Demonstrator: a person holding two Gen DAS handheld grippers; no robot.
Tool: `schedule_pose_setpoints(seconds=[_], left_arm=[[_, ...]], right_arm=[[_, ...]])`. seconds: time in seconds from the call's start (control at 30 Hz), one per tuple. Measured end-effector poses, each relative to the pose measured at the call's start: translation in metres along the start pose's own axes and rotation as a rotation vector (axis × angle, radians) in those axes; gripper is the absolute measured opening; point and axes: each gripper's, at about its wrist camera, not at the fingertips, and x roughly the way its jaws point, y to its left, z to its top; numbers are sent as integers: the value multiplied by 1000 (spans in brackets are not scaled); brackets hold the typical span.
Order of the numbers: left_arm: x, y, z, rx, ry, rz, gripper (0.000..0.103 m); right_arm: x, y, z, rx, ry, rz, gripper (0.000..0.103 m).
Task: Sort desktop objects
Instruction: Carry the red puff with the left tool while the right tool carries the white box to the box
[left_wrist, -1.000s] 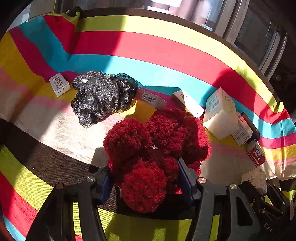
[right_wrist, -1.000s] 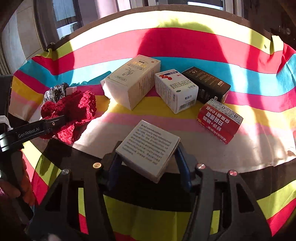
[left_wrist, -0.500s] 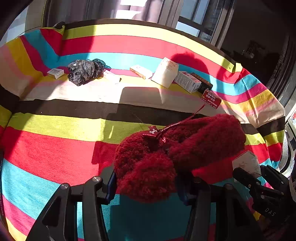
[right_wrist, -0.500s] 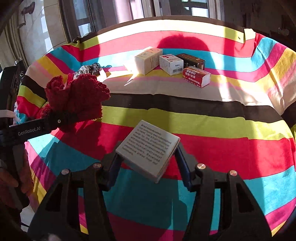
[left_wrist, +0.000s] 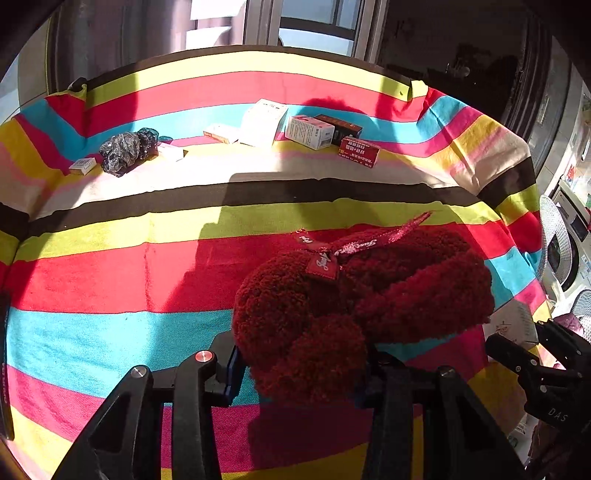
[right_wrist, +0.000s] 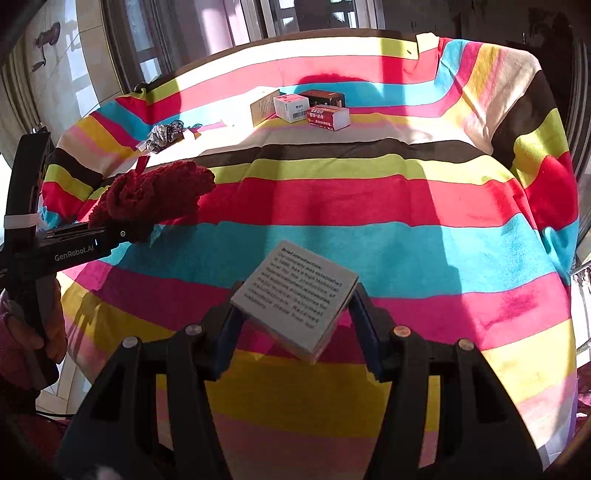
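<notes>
My left gripper (left_wrist: 301, 363) is shut on a fluffy dark red scrunchie (left_wrist: 354, 302) with a red ribbon tag, held above the near part of the striped cloth (left_wrist: 110, 280). It also shows in the right wrist view (right_wrist: 155, 194) at the left. My right gripper (right_wrist: 295, 314) is shut on a small grey box with printed text (right_wrist: 295, 299), held tilted above the cloth. Far back lie a grey-black scrunchie (left_wrist: 125, 149), a white box (left_wrist: 264, 122), a white-red box (left_wrist: 308, 131), a black box (left_wrist: 341, 129) and a red box (left_wrist: 360, 151).
Small flat boxes (left_wrist: 83, 165) (left_wrist: 221, 133) lie near the grey-black scrunchie. The right gripper's body (left_wrist: 535, 369) shows at the left view's right edge. Windows stand behind the table; a washing machine (left_wrist: 569, 251) is at the right.
Both grippers have pulled back from the far row of objects toward the near edge, carrying the red scrunchie and the grey box. The far objects look smaller now.
</notes>
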Motion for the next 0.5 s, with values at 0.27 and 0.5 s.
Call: schedule_pose_setpoints(seconds=[0.27,0.5], left_arm=[[-9,-70,-4,160,10,-78,44],[-14,-120,-14,289,23,-120,44]], right_arm=[[-31,-21,-28,50,-18,-39,59],[-58,-45,-54,104,-31,-102,59]])
